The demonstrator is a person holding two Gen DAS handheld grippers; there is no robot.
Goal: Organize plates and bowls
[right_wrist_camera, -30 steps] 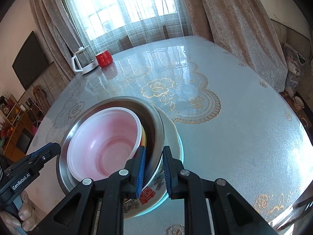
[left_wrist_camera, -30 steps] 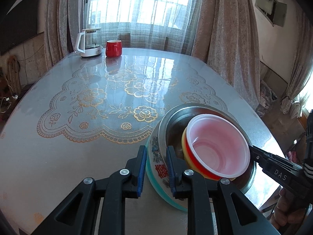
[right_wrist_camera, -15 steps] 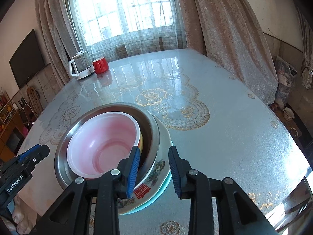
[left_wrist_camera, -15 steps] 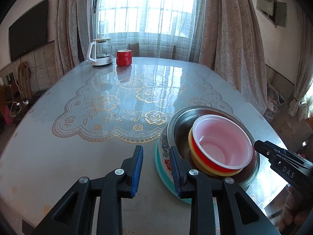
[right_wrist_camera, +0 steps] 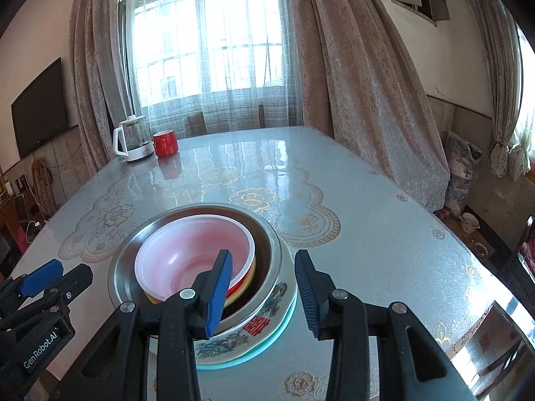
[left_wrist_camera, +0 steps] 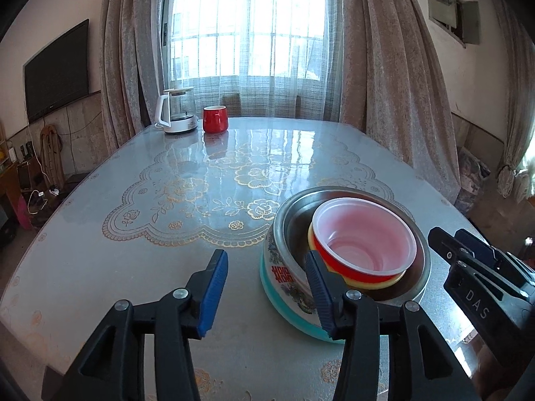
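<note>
A nested stack stands near the table's front edge: a teal plate (left_wrist_camera: 287,314), a floral enamel bowl (left_wrist_camera: 284,267), a steel bowl (left_wrist_camera: 294,220), then yellow and red bowls under a white plastic bowl (left_wrist_camera: 364,234). My left gripper (left_wrist_camera: 264,255) hovers at the stack's left side, jaws opening, pads off the rim. In the right wrist view my right gripper (right_wrist_camera: 263,254) straddles the steel bowl's (right_wrist_camera: 123,267) near rim above the floral bowl (right_wrist_camera: 264,314), jaws opening, neither pad pressing. Each gripper shows in the other's view: the right gripper (left_wrist_camera: 468,257), the left gripper (right_wrist_camera: 50,277).
A glass kettle (left_wrist_camera: 175,113) and a red mug (left_wrist_camera: 215,119) stand at the far end of the glossy floral table (left_wrist_camera: 167,200). Curtains and a window lie behind. A wall screen hangs at the left. A hand shows at the lower right.
Both grippers went from nearly shut on the stack's rim to open and drew back from it. The stack has stayed put on the table.
</note>
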